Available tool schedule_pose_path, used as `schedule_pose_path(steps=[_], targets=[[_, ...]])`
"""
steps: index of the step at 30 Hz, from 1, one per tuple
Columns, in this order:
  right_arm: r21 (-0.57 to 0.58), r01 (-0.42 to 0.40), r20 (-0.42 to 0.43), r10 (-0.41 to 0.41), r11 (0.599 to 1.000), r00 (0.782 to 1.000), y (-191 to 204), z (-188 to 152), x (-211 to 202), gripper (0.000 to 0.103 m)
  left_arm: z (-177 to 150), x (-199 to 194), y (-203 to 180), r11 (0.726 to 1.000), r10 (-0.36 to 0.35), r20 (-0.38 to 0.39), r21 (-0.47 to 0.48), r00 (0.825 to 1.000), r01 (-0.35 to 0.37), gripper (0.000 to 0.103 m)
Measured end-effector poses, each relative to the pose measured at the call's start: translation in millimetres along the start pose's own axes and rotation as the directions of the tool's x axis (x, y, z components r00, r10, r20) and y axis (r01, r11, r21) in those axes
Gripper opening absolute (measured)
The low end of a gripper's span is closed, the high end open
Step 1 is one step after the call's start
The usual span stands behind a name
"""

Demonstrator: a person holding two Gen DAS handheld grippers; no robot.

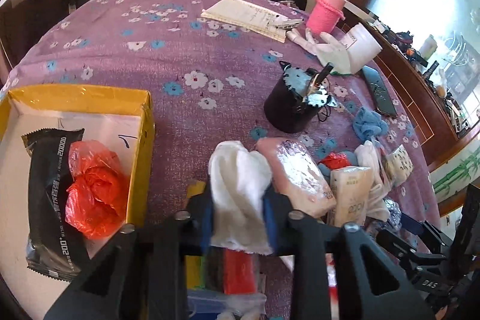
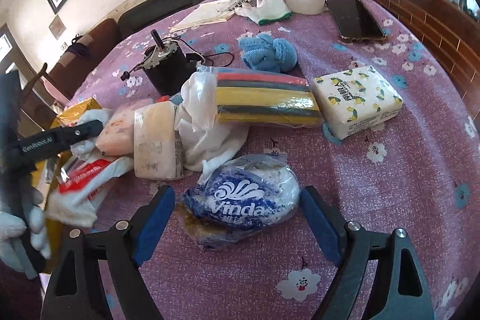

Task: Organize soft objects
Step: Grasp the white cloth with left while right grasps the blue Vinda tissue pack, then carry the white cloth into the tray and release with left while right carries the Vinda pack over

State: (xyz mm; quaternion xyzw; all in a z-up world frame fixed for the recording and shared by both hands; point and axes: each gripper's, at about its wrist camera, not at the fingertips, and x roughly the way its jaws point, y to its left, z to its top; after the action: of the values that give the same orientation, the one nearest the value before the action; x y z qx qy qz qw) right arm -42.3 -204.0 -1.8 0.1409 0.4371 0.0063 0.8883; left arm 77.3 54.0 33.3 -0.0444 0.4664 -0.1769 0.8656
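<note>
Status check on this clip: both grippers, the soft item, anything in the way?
Left gripper shut on white cloth. Right gripper open around Vinda pack, not gripping. Yellow box reachable, nothing blocking.

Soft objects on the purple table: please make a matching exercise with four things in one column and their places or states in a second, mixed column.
Things:
1. white cloth
2. Vinda pack
3. orange plastic bag
4. blue towel

Places or states:
a. inside the yellow box
b. between the open right gripper fingers, not pressed
c. clamped in the left gripper
d. lying free beside the black motor

Pairs: 1-c, 2-b, 3-a, 4-d
</note>
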Motion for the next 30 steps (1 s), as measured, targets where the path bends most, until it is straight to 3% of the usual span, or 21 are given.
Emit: schedule_pose_path(steps=[3,17,30], targets=[[0.000,-0.013,0.007,0.013,1.000,1.000,1,1,-2,0.075,-2,-10,-3,1.000,0.005,0.035,0.014,0.999,-0.006,0.022],[-0.002,-0.043,0.105,0.042,0.999,0.994,12,-7,-53,0.075,-16,-86,20,0.997,-0.055,0.151,-0.052,0.987,0.064,0.022],[-0.128,-0.113,0.079,0.124,0.985,0.989,83,-8,-59,0.075,-34,-131,106,0.981,0.014,0.210,-0.191,0.978,0.027,0.022]])
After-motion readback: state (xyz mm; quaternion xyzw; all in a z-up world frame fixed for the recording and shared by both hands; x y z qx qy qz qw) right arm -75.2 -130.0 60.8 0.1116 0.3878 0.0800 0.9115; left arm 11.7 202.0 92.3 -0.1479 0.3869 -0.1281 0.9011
